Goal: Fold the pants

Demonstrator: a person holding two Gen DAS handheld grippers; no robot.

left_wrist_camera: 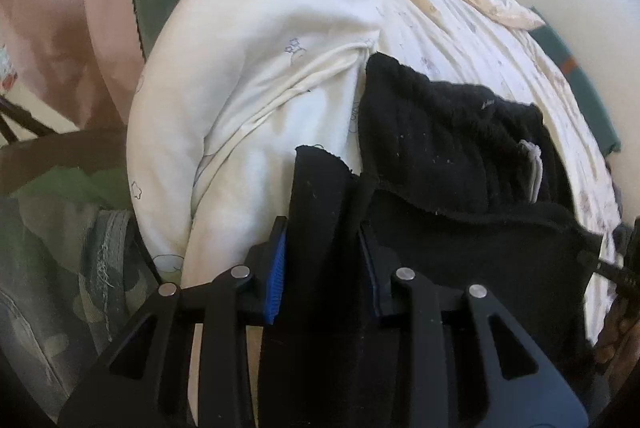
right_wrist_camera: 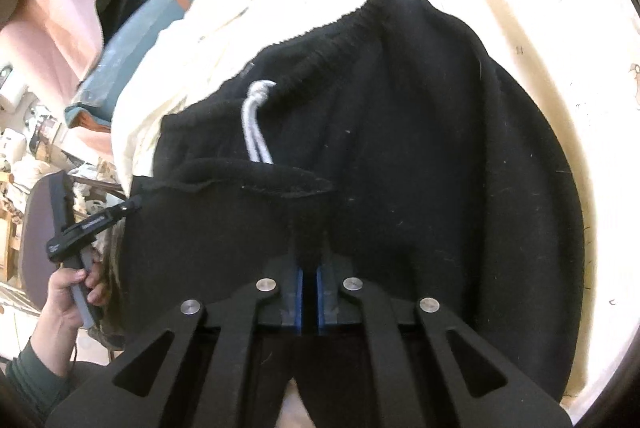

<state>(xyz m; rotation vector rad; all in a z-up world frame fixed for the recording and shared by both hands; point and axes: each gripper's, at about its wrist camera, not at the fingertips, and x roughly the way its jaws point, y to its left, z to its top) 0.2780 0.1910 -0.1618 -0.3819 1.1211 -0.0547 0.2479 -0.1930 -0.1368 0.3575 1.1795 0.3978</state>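
Right wrist view: soft black knit pants [right_wrist_camera: 400, 155] half folded on white bed quilt [right_wrist_camera: 540, 27].
Both tongs, left gripper [left_wrist_camera: 324, 244] and right gripper [right_wrist_camera: 309, 264], pinch cloth; more folding left, I think.

Left gripper [left_wrist_camera: 324, 260] clamping black pants [left_wrist_camera: 448, 131], apparently folded, on white duvet [left_wrist_camera: 248, 67]

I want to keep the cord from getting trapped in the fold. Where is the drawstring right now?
In the right wrist view the grey drawstring hangs from the ribbed waistband of the black pants, left of centre, its lower end tucked under a folded hem.
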